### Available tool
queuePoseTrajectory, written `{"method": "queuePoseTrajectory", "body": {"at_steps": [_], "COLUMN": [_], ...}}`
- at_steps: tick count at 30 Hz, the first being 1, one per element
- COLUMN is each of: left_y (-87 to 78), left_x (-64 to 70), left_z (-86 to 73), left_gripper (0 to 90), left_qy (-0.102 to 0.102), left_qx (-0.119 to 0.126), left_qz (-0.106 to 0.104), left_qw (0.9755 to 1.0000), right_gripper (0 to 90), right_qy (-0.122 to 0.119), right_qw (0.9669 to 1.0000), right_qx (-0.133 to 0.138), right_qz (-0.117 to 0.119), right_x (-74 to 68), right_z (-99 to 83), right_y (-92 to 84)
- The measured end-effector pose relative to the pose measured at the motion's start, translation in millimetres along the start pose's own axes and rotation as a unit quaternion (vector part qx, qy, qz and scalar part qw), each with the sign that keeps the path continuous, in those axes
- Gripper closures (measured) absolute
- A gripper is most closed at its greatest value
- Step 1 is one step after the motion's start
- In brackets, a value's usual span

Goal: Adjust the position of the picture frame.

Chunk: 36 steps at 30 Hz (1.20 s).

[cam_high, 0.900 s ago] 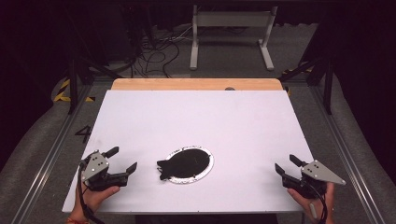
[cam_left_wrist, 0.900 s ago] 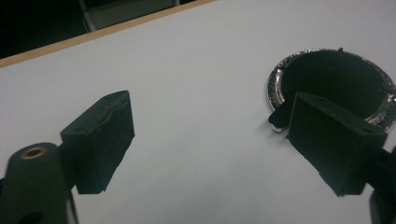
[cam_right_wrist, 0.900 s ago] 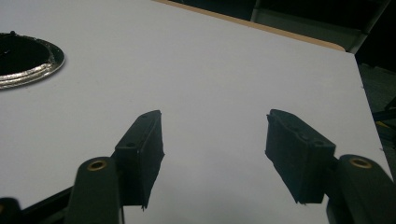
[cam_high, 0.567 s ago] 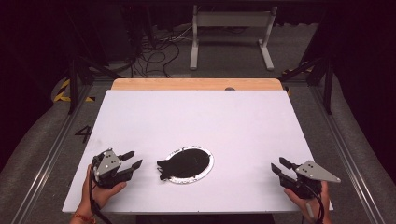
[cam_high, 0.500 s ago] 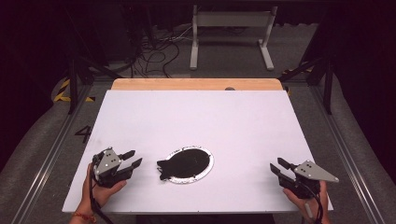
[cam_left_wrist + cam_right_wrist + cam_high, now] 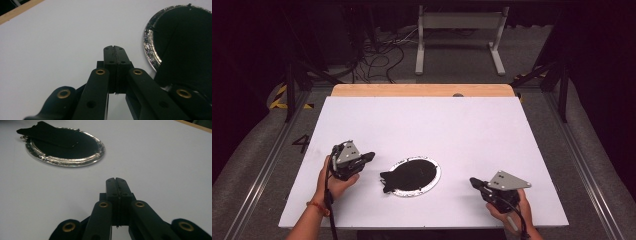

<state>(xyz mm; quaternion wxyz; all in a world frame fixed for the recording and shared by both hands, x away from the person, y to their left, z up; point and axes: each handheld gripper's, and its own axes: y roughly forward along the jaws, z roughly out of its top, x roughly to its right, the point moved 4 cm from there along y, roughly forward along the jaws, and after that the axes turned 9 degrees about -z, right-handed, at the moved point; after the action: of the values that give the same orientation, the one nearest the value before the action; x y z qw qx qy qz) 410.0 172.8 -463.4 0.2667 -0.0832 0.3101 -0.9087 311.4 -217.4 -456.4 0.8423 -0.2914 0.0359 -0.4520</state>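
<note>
On the white table, both grippers, left and right, now closed and empty, have neared the seemingly cloth-covered plate.

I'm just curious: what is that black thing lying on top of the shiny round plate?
A flat black pouch lies on the silver-rimmed plate, one end hanging past the rim. What lies beneath it, or inside it, is covered.

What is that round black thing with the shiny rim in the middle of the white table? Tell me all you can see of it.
The round black disc with a crinkled silvery rim lies flat on the white table, near its front edge, between the two hand-held grippers and untouched by either. Its middle looks matt and dark; the rim glints like foil. A black flat piece with a notched end lies across one side and sticks out past the rim. What that piece is I cannot tell.
</note>
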Motion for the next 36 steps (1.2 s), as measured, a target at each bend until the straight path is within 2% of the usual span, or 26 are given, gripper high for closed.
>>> {"method": "queuePoseTrajectory", "body": {"at_steps": [1,3,4,6,8,10,14,17,20,22,24,27,29,33,34,36], "left_y": [4.9,15.4,19.1,26.2,27.2,25.0,25.6,26.7,26.1,27.6,27.5,27.4,26.8,28.8,29.6,29.3], "left_x": [-2.7,-5.4,-5.4,-2.9,-0.4,0.3,5.5,12.6,15.8,18.4,22.7,26.3,29.0,45.3,48.4,51.1], "left_z": [2.1,3.9,4.1,4.0,1.9,-2.1,-9.4,-8.5,-9.8,-13.6,-14.4,-14.6,-15.0,-14.0,-12.7,-11.0], "left_gripper": [89.8,89.9,89.9,89.9,89.8,89.8,89.8,89.8,89.8,89.8,89.9,90.0,90.0,90.0,90.0,90.0], "left_qy": [-0.003,-0.001,-0.006,0.0,0.001,-0.005,-0.008,0.002,0.003,0.001,0.003,0.008,0.01,0.018,0.026,0.027], "left_qx": [0.001,-0.018,-0.02,-0.032,-0.033,-0.033,-0.044,-0.052,-0.055,-0.067,-0.066,-0.066,-0.065,-0.066,-0.07,-0.076], "left_qz": [-0.005,-0.017,-0.025,-0.035,-0.041,-0.045,-0.07,-0.076,-0.077,-0.08,-0.09,-0.085,-0.093,-0.104,-0.095,-0.09], "left_qw": [1.0,0.9997,0.9995,0.9989,0.9986,0.9984,0.9966,0.9958,0.9955,0.9945,0.9938,0.9942,0.9935,0.9922,0.9927,0.9926], "right_gripper": [90.0,90.0,90.0,90.0,90.0,90.0,90.0,90.0,90.0,90.0,90.0,90.0,90.0,90.0,90.0,90.0], "right_qy": [-0.006,-0.014,-0.018,-0.023,-0.03,-0.044,-0.042,-0.05,-0.045,-0.051,-0.056,-0.058,-0.058,-0.06,-0.061,-0.061], "right_qw": [1.0,0.9998,0.9996,0.9992,0.9986,0.9978,0.9968,0.9963,0.9964,0.9957,0.995,0.9947,0.9943,0.9938,0.9937,0.9933], "right_qx": [-0.001,-0.001,-0.002,-0.005,-0.012,-0.019,-0.028,-0.033,-0.031,-0.037,-0.043,-0.043,-0.045,-0.046,-0.045,-0.047], "right_qz": [0.003,0.015,0.02,0.033,0.043,0.046,0.062,0.061,0.065,0.068,0.071,0.073,0.078,0.081,0.082,0.087], "right_x": [-4.2,-15.5,-21.0,-31.7,-41.6,-50.7,-58.5,-62.4,-63.0,-63.9,-66.0,-66.5,-66.5,-64.7,-64.3,-61.8], "right_z": [2.5,8.1,10.3,12.9,14.3,14.9,13.5,13.2,13.8,13.6,13.6,14.2,15.2,16.9,17.2,17.1], "right_y": [3.3,12.2,16.6,25.6,34.4,44.0,55.7,59.0,58.5,59.6,60.6,61.5,63.2,66.2,66.6,66.9]}}
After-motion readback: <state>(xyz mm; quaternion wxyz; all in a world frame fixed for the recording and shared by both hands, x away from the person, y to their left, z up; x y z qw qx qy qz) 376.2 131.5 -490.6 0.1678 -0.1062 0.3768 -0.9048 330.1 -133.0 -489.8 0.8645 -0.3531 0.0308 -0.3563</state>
